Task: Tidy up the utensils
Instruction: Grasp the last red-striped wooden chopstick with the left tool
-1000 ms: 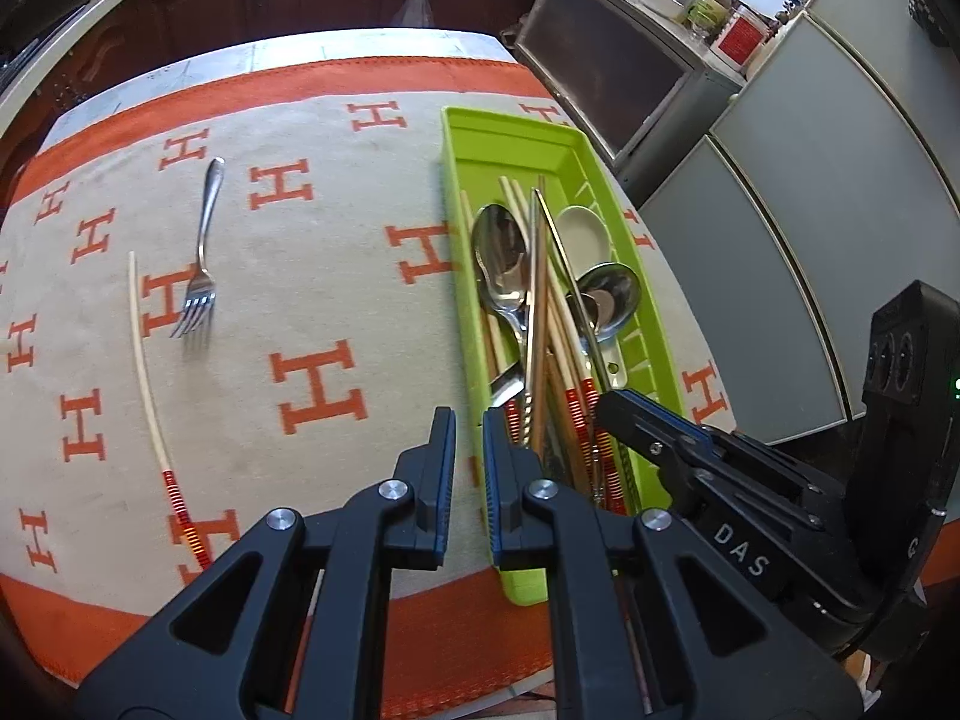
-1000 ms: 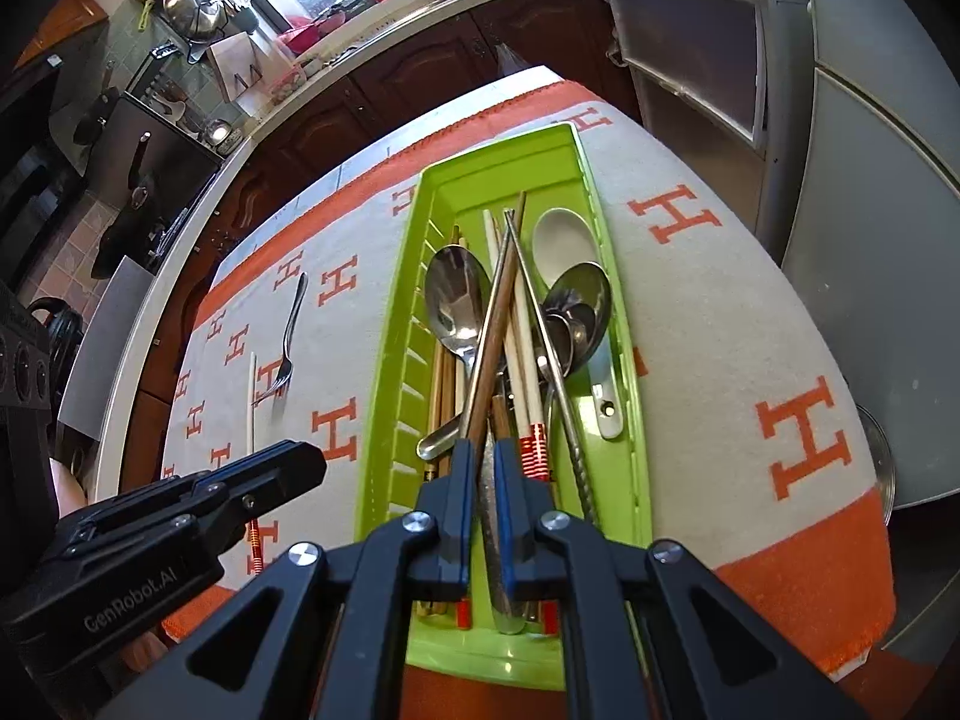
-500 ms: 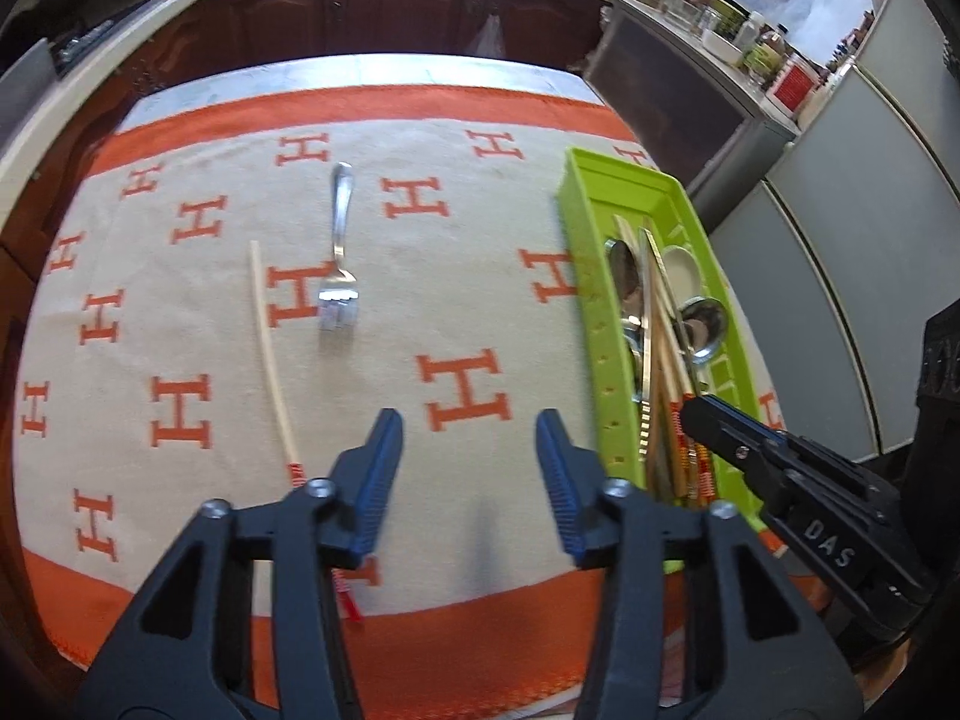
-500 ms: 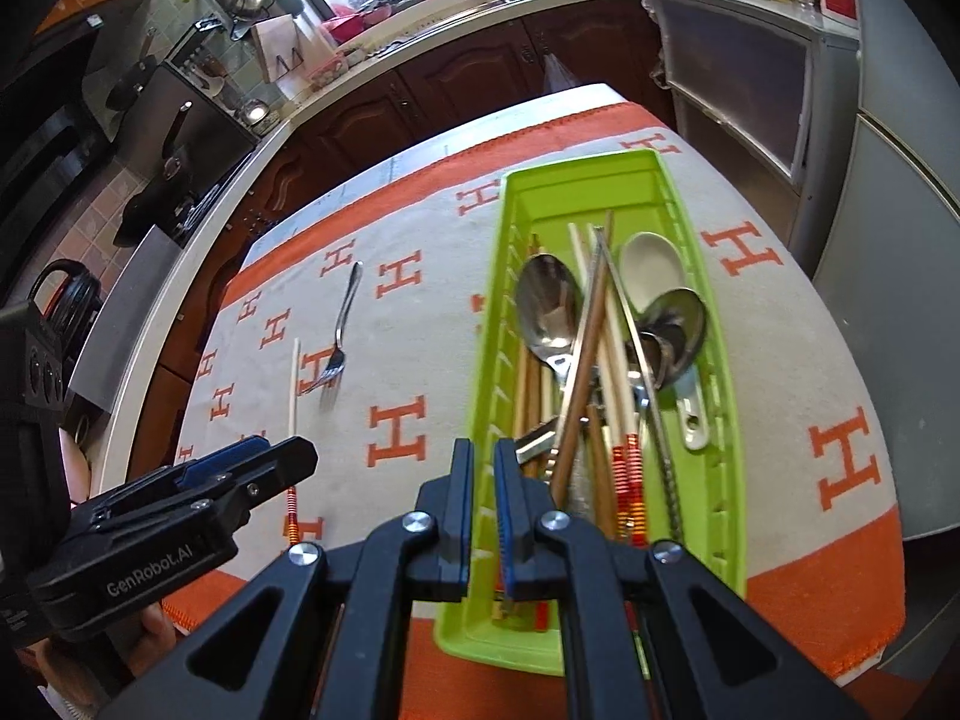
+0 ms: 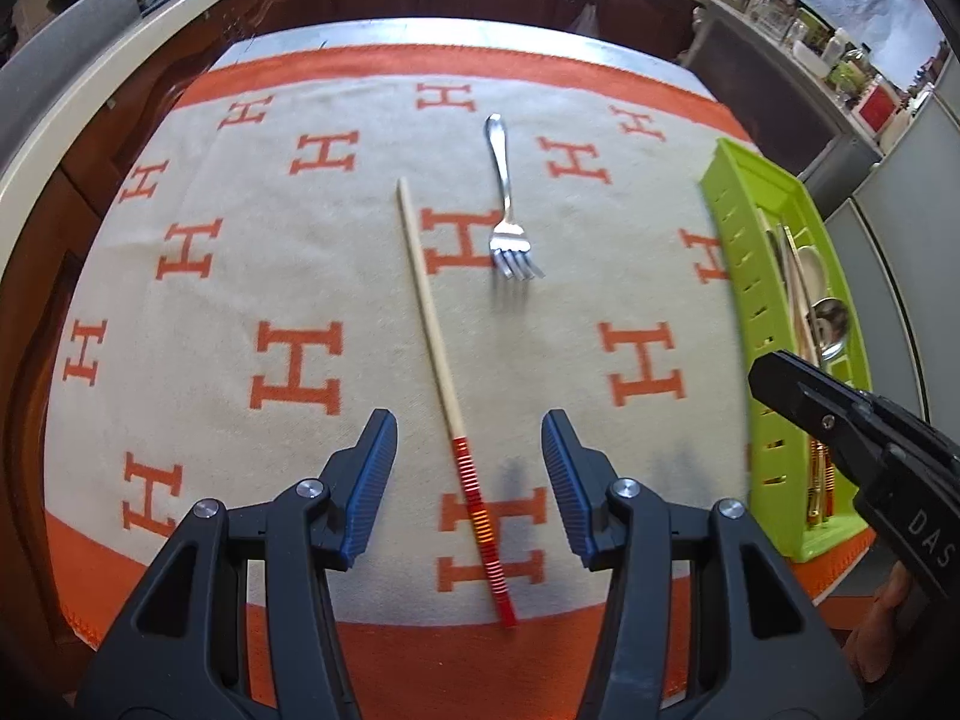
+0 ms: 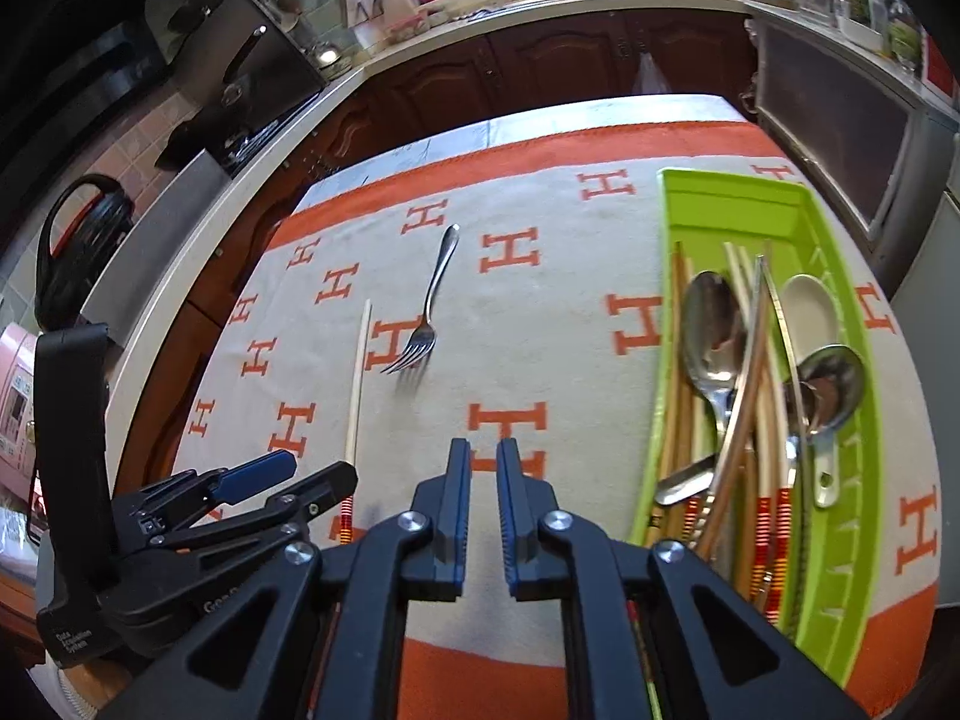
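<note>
Chopstick [image 5: 441, 384]: a single pale stick with a red-banded end, lying loose on the cloth — just left of the fork.
Fork [image 5: 507, 222]: silver, flat on the cloth, tines toward the camera.
Tray [image 6: 852, 324]: lime green, at the cloth's right side, holding spoons and more chopsticks.
Left gripper [image 5: 468, 468]: jaws wide, empty, straddling the chopstick's banded end from above.
Right gripper [image 6: 480, 474]: jaws narrow, holding nothing — between fork and tray.
Cloth [image 5: 240, 276]: cream, orange H pattern.

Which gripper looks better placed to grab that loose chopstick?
Probably the left gripper: its jaws are open astride the pale red-banded wooden chopstick. The right gripper is nearly closed and off to the side.
</note>
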`<action>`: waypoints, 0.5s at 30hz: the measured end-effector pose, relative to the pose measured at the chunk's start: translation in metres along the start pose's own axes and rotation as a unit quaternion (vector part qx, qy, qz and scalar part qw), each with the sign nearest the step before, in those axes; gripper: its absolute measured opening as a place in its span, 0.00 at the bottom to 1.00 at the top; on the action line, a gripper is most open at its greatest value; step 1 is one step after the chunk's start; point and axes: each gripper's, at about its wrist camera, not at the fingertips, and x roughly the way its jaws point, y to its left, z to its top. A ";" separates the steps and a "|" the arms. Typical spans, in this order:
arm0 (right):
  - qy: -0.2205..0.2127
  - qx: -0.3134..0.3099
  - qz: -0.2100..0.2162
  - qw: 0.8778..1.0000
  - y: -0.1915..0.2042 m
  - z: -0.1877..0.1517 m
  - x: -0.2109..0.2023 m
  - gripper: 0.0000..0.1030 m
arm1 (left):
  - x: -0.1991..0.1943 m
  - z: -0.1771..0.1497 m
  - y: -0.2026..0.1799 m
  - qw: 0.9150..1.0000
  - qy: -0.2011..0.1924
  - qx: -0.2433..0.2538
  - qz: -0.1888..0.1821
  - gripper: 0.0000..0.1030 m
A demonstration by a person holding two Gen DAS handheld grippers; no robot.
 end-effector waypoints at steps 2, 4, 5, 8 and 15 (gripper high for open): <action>0.006 -0.005 0.000 1.000 0.004 -0.001 0.007 0.12 | 0.007 -0.001 0.005 1.000 0.008 -0.007 0.000 0.46; 0.012 -0.009 0.002 1.000 0.007 -0.002 0.012 0.12 | 0.012 -0.002 0.011 1.000 0.014 -0.018 -0.002 0.46; 0.013 -0.012 0.003 1.000 0.009 -0.003 0.014 0.12 | 0.016 -0.002 0.015 0.999 0.017 -0.027 -0.003 0.46; 0.016 -0.014 0.006 1.000 0.009 -0.004 0.017 0.12 | 0.024 -0.002 0.023 0.999 0.026 -0.042 0.001 0.46; 0.028 0.004 0.011 1.000 -0.002 -0.006 0.028 0.12 | 0.029 0.001 0.018 0.999 0.016 -0.037 0.013 0.59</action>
